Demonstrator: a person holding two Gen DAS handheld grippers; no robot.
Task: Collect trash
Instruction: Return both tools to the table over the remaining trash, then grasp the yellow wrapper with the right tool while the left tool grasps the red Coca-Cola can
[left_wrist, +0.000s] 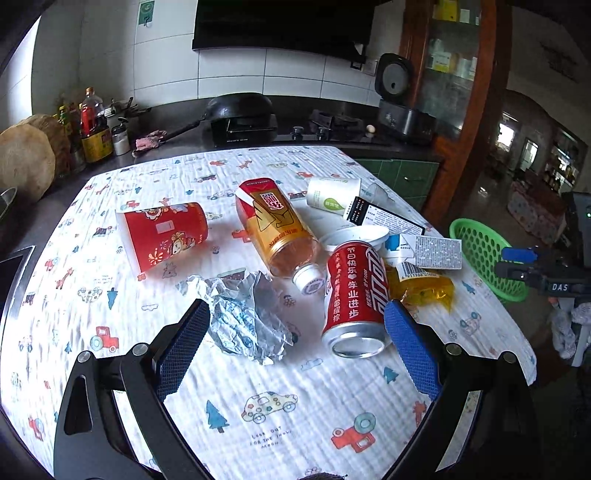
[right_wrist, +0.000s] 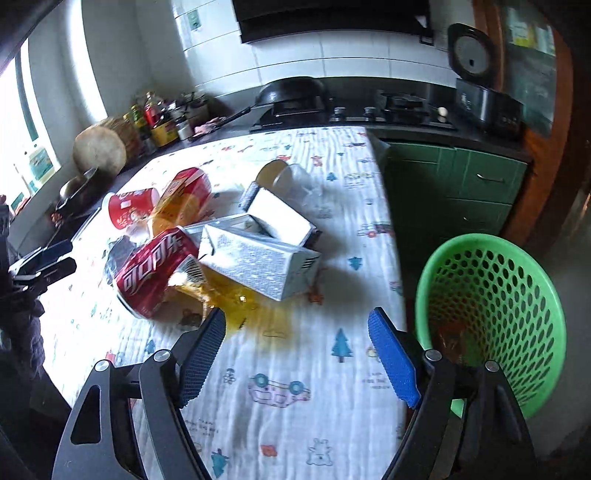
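Trash lies on a table with a printed cloth (left_wrist: 258, 406). In the left wrist view my left gripper (left_wrist: 295, 314) is open and empty, with crumpled foil (left_wrist: 243, 321) and a red cola can (left_wrist: 356, 295) between its fingers. Farther back lie a red paper cup (left_wrist: 166, 232), an orange drink bottle (left_wrist: 277, 229), a white cup (left_wrist: 332, 195), cartons (left_wrist: 424, 247) and a yellow wrapper (left_wrist: 424, 288). My right gripper (right_wrist: 297, 325) is open and empty over the cloth, just short of the yellow wrapper (right_wrist: 236, 299), the can (right_wrist: 155, 269) and a white carton (right_wrist: 262, 262).
A green perforated basket (right_wrist: 495, 314) stands off the table's right edge, with something red-brown inside; it also shows in the left wrist view (left_wrist: 480, 251). Behind the table a dark counter holds a stove, a wok (left_wrist: 240, 107), bottles (left_wrist: 92, 125) and a rice cooker (left_wrist: 402, 99).
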